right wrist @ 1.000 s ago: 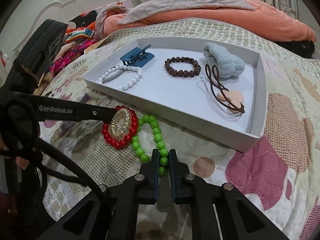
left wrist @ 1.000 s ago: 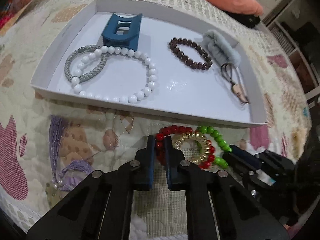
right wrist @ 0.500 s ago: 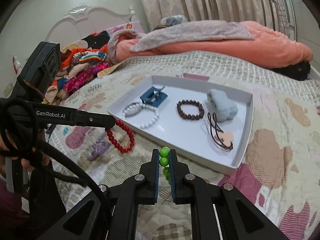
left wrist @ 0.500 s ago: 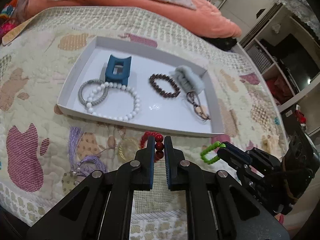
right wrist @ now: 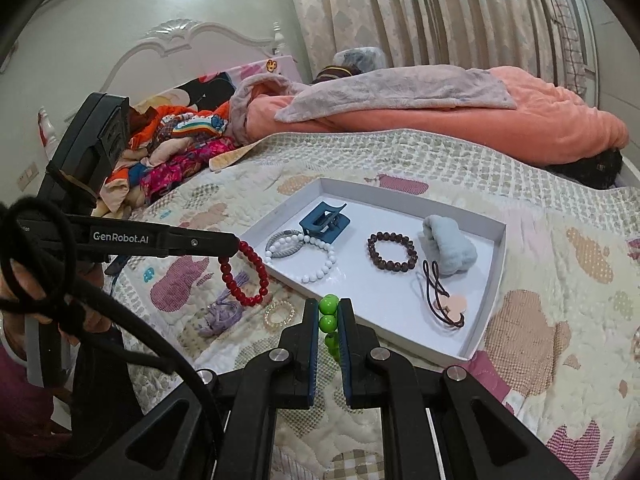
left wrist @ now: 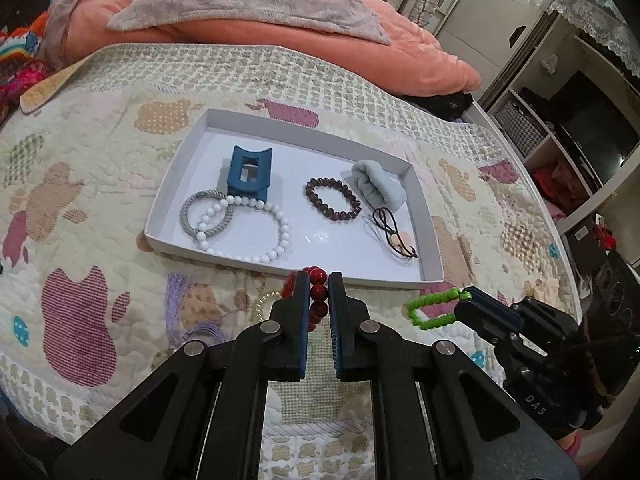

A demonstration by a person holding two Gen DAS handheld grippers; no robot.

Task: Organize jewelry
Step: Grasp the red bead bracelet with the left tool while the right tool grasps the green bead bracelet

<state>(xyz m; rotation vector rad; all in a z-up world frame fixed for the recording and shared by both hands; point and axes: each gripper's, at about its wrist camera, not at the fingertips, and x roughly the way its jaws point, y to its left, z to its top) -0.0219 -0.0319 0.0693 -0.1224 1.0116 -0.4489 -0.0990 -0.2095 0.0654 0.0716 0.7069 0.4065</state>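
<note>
From the left wrist view, the left gripper (left wrist: pixel 319 280) is clenched on a red bead bracelet (left wrist: pixel 319 291), 3 beads showing between its blue-padded fingers (left wrist: pixel 303 300), the rest of the loop hanging off to the left. Beyond it lies a white tray (left wrist: pixel 428 216) on the quilted bedspread (left wrist: pixel 100 152). Inside the tray sit a blue hair claw (left wrist: pixel 248 170), a grey hair tie (left wrist: pixel 192 216) overlapped by a white bead bracelet (left wrist: pixel 276 236), a brown bead bracelet (left wrist: pixel 333 197), a pale blue scrunchie (left wrist: pixel 378 190) and a brown hair elastic (left wrist: pixel 394 236) with a pink disc. To the right, the right gripper (left wrist: pixel 464 295) grasps a green bead bracelet (left wrist: pixel 434 310), held above the bedspread just outside the tray's near wall. A purple tassel (left wrist: pixel 176 292) and a pale gold bracelet (left wrist: pixel 264 302) lie on the bedspread left of the fingers.

From the right wrist view, the right gripper (right wrist: pixel 329 308) pinches the green bead bracelet (right wrist: pixel 329 314), 2 beads clear at the fingertips and more below. At left, the left gripper (right wrist: pixel 234 246) carries the red bead bracelet (right wrist: pixel 244 276) dangling as an open loop clear of the bedspread (right wrist: pixel 560 280), near the tray's (right wrist: pixel 490 292) left corner. Under it lie the purple tassel (right wrist: pixel 224 312) and the pale gold bracelet (right wrist: pixel 279 314). The tray holds the same 6 pieces. An orange blanket (right wrist: pixel 480 120) is heaped at the far side of the bed.
</note>
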